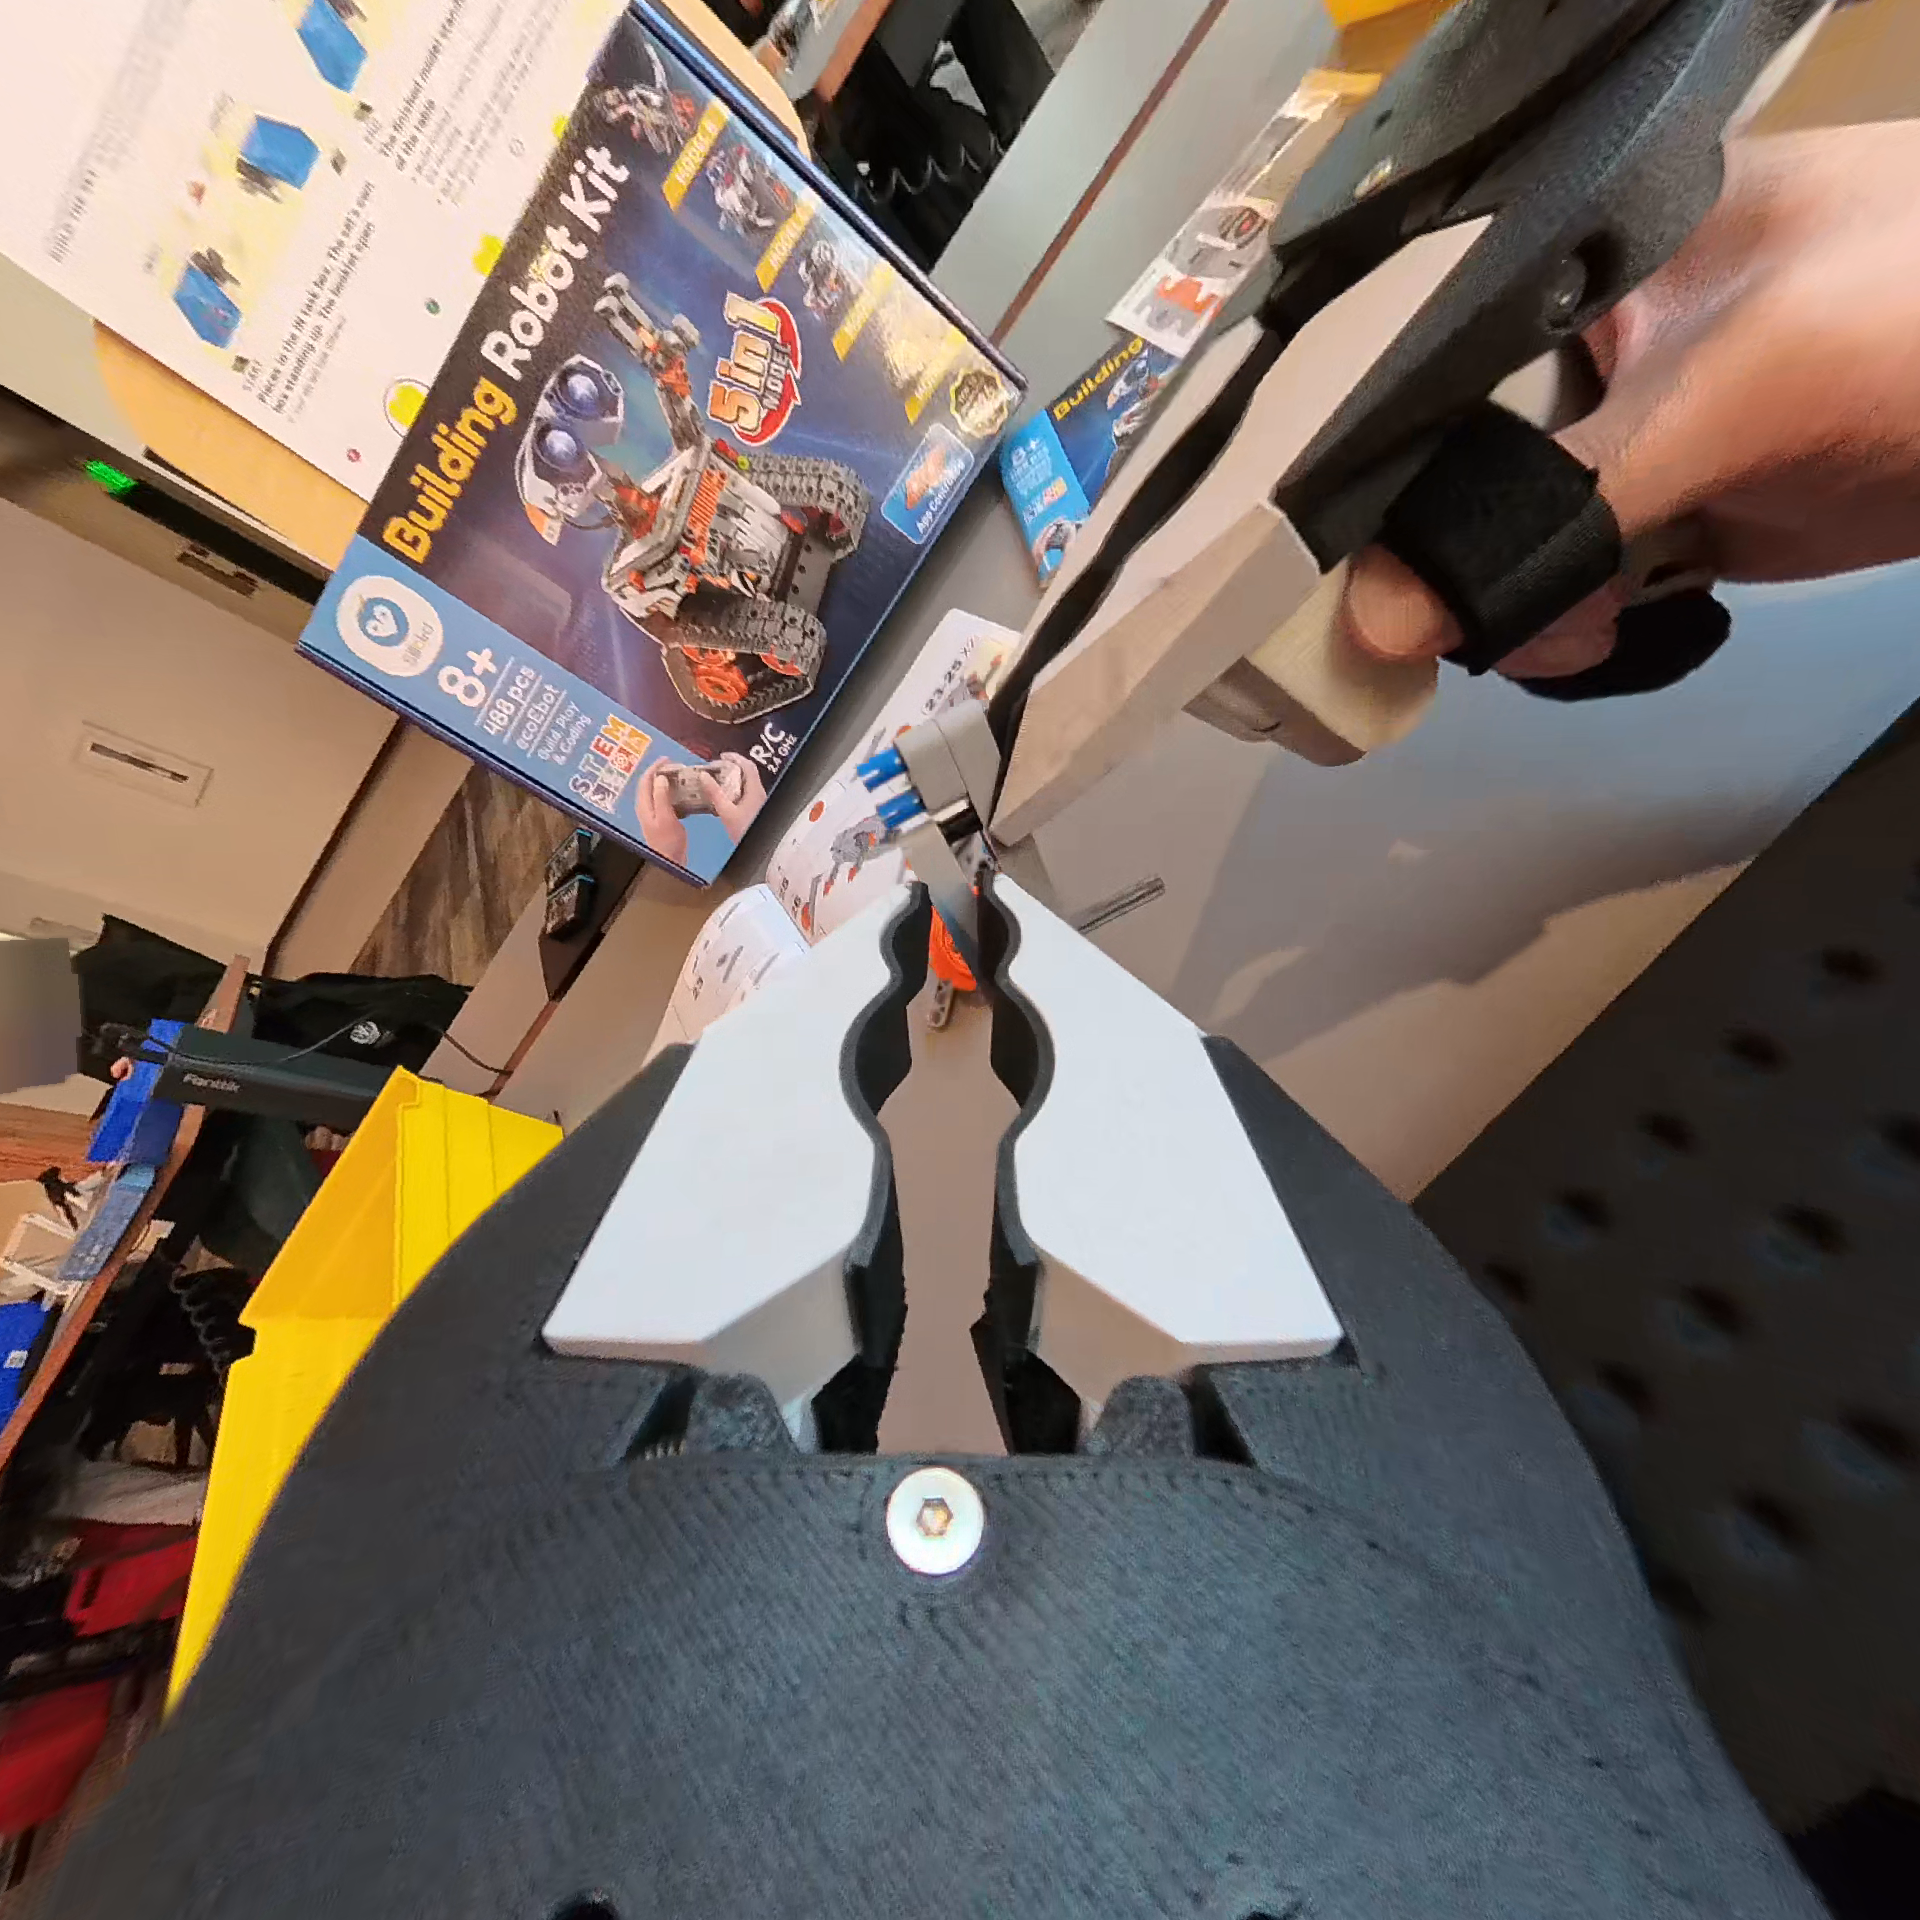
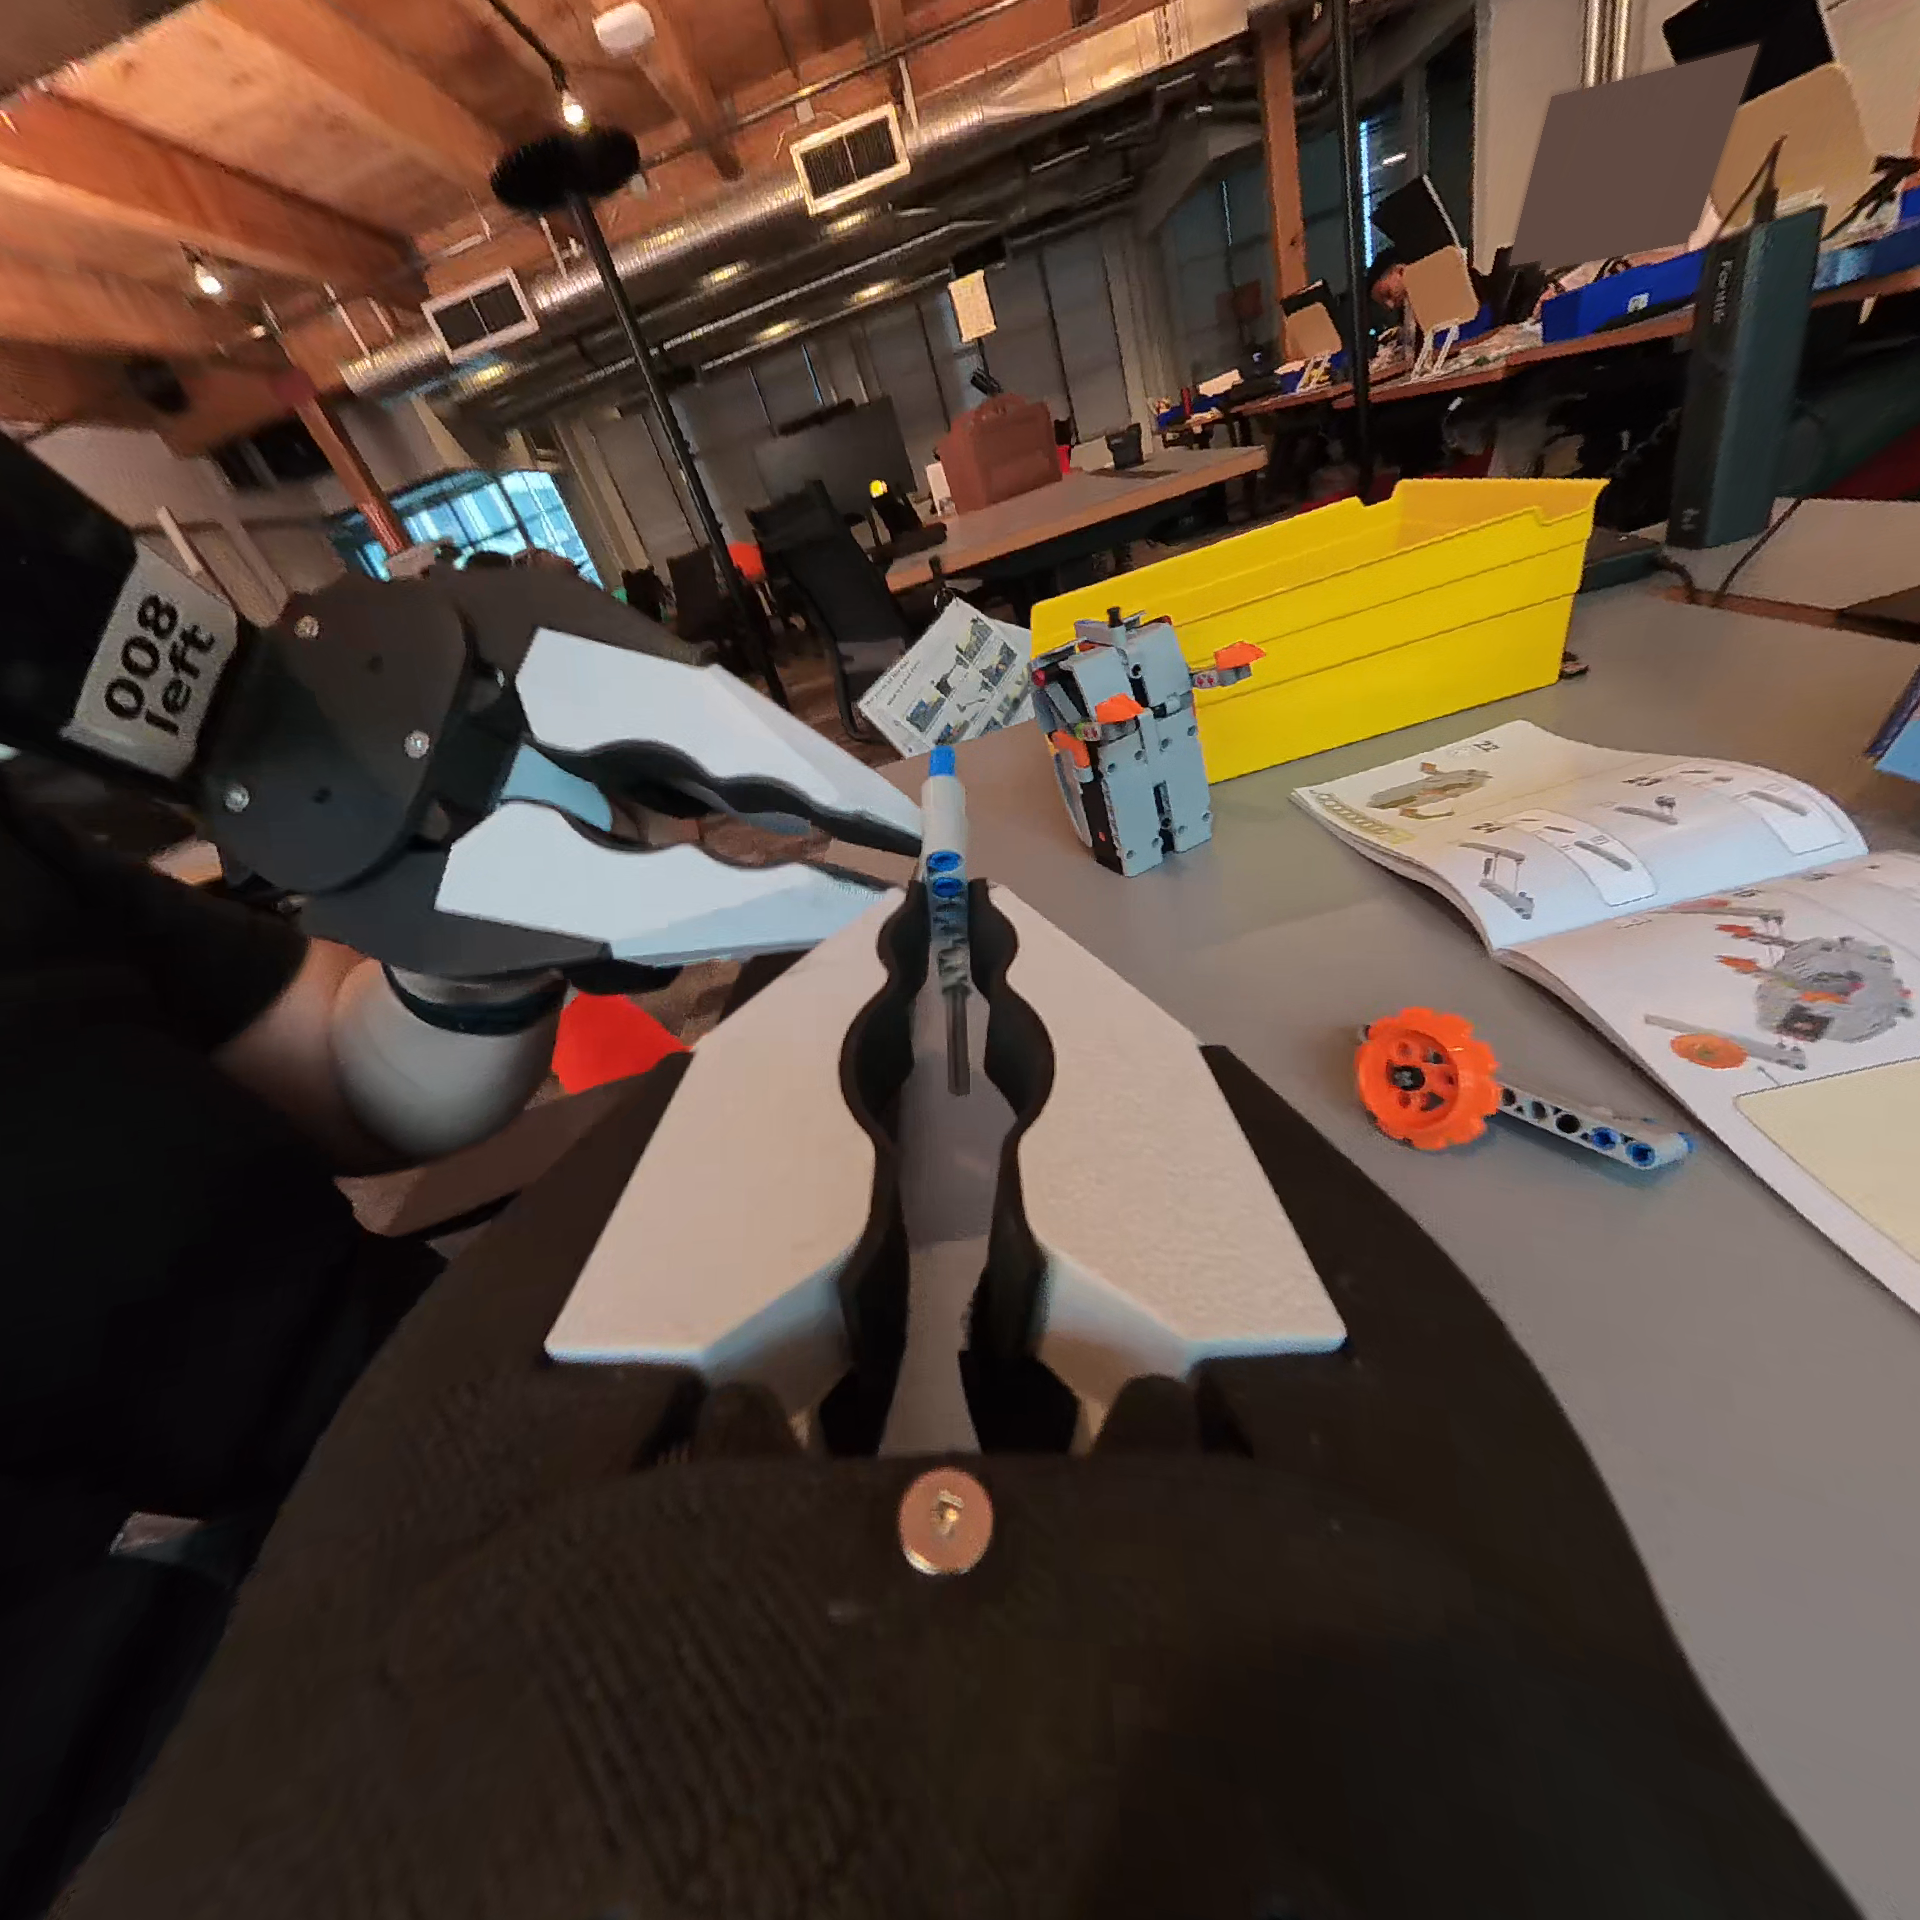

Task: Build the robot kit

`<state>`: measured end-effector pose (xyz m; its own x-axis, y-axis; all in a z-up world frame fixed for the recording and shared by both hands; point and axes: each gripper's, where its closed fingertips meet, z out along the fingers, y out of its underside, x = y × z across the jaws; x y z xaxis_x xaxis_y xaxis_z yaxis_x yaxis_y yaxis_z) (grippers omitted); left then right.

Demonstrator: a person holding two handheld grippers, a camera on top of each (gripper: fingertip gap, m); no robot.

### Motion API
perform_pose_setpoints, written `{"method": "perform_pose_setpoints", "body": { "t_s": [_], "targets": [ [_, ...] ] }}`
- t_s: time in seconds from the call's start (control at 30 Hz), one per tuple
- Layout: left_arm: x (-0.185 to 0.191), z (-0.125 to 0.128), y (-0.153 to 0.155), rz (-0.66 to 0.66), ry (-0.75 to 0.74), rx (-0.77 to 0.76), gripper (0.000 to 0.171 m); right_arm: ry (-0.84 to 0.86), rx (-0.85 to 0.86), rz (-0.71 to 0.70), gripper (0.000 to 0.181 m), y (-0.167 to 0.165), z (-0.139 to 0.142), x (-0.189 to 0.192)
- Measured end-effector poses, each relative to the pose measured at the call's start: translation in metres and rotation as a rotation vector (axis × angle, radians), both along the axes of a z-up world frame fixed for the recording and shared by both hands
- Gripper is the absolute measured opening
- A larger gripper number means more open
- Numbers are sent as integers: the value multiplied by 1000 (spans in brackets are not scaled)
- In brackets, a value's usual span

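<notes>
Right wrist view showed the right gripper (image 2: 948, 904) with its white fingers (image 2: 1091, 1049) drawn narrow around a small building-kit piece: a grey beam (image 2: 943, 821) with blue pins, standing upright from the fingertips, with a thin dark axle (image 2: 956, 1049) running back between the fingers. The left gripper (image 2: 899, 847) came in from the left, its fingers nearly together, and their tips met the same grey beam just below its blue-capped top; whether they truly pinched it could not be told.

Beyond the grippers, on the grey surface (image 2: 1299, 935), stood a partly built grey model (image 2: 1138, 738) with orange accents, just in front of a yellow bin (image 2: 1351, 613). An open instruction booklet (image 2: 1621, 852) lay to the right. Near it rested an orange wheel (image 2: 1425, 1078) attached to a grey beam with blue pins.

Left wrist view showed the left gripper (image 1: 954, 896) with fingers close, tips touching the grey beam (image 1: 940, 758), which the right gripper (image 1: 987, 821) held from above. A person's hand (image 1: 1662, 416) with a black strap gripped that tool. A blue robot-kit box (image 1: 665, 447) lay on the surface beyond, and the yellow bin (image 1: 343, 1278) sat at the left.
</notes>
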<state>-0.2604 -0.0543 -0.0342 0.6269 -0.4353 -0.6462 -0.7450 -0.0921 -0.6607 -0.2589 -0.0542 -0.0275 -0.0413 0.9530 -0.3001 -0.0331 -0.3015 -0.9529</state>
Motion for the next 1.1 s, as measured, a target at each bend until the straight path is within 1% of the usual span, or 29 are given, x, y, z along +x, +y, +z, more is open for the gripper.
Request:
{"method": "perform_pose_setpoints", "body": {
  "t_s": [0.17, 0.3, 0.43, 0.7, 0.83, 0.93, 1.1],
  "targets": [
    [6, 1, 3, -26, -39, 57, 8, 38, -83, 1, 6, 6, 2, 3],
    [5, -3, 5, -47, 18, 72, 9, 2, -58, -1, 6, 7, -2, 2],
    [5, -5, 3, -95, 43, 76, 9, -20, -56, 26, 6, 4, -5, 2],
    [1, -17, -4, -159, 119, 34, 9, -100, -31, 73, 5, -3, -17, -2],
    [0, -23, -5, -176, 177, 24, 9, -142, 0, 76, 6, -4, -23, -2],
    [2, -26, -8, -202, 193, 14, 9, -166, 26, 91, 6, -7, -25, -1],
    [2, -33, -9, -232, 238, 4, 9, -213, 18, 106, 6, -7, -33, -1]
  ]
}}
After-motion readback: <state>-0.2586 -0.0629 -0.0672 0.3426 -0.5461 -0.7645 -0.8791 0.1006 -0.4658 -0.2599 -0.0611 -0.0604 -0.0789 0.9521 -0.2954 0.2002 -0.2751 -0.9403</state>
